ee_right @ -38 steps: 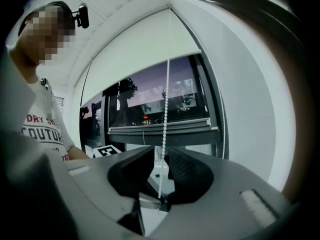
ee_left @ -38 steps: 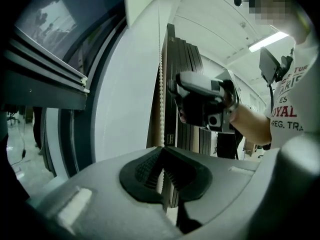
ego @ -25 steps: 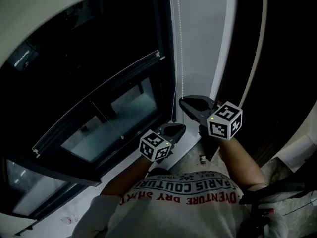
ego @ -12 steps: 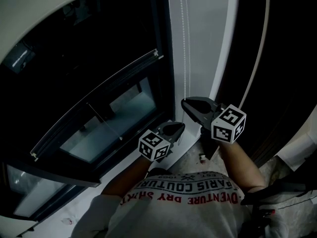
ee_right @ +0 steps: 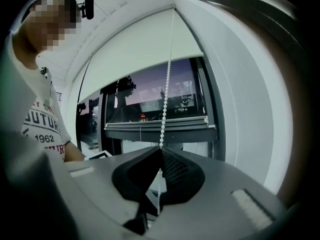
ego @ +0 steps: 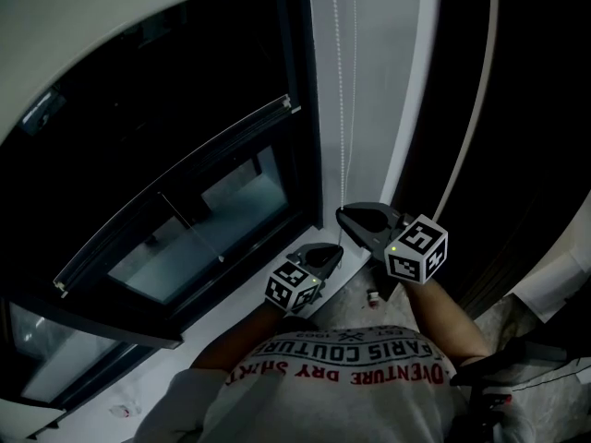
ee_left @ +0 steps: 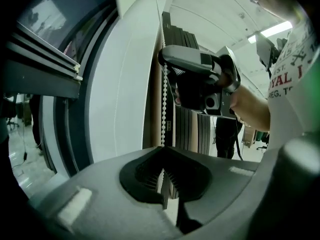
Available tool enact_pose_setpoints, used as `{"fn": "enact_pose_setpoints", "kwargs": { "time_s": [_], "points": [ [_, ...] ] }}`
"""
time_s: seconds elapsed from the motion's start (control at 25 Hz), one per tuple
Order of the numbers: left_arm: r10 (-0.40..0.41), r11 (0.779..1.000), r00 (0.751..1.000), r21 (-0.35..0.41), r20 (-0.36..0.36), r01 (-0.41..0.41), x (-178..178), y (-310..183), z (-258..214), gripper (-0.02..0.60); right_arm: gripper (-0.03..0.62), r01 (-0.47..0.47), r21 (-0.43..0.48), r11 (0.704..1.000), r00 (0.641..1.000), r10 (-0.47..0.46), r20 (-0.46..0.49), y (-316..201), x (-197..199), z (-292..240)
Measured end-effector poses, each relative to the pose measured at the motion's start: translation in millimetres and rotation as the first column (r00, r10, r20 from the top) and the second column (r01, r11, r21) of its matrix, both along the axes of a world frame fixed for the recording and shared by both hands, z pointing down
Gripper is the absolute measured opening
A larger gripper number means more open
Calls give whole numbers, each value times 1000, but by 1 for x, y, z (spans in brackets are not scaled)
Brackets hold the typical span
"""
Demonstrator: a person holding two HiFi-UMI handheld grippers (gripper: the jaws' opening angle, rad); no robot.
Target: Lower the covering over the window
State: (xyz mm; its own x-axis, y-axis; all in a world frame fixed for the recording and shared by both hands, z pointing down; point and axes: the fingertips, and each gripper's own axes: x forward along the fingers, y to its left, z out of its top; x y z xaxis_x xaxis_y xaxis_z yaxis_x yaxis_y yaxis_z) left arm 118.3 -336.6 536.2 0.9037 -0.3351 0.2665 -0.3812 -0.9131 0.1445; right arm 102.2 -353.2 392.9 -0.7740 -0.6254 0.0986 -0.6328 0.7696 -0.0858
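Left gripper [ee_left: 162, 184]: jaws pressed together, pinching the bead chain [ee_left: 163, 104] at the lower of the two holds.
Right gripper [ee_right: 160, 169]: jaws also pressed together on the chain; from the left gripper view it sits directly above, on what looks like the same strand.
Where the chain is: it hangs against the pale wall strip [ego: 369, 63], just to the right of the window [ego: 185, 155] frame, and passes through both sets of jaws.
Long axis: straight up and down, so any pull has to run along it, downward from the grips.
Nearer hand: both are already on it; the right has more chain below it to travel, while the left is close to the bottom of the run.
Look of the chain: small white beads, evenly strung and thin, taut above the right gripper; a second strand shows beside it in the head view.
Blind [ee_right: 145, 54]: white roller fabric covering the upper part of the glass, with a straight bottom edge; the pane below is bare and dark.
Judgement: partly lowered; a hand-over-hand pull seems under way, and a slip of beads through the pads is the likely snag.
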Motion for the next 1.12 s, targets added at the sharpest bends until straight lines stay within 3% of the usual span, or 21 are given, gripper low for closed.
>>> {"fn": "enact_pose_setpoints", "kwargs": {
  "time_s": [0.16,0.52,0.68,0.92,1.12],
  "points": [
    [-17,998,1000,-57,-5,17,1,5,24,6,6,0,-52,999,1000,-1,-9,4,0,27],
    [-52,984,993,-167,108,70,-9,17,90,6,6,-19,-182,983,999,12,-38,10,-4,97],
    [-32,977,989,-206,146,61,-13,30,113,8,6,-18,-195,981,997,2,-84,18,-10,121],
    [-36,974,977,-213,209,81,-30,36,125,11,6,2,-217,976,995,-24,-95,24,-23,138],
    [-73,972,984,-209,162,107,-50,24,100,60,6,3,-220,976,995,-25,-99,24,-25,138]
  ]
}}
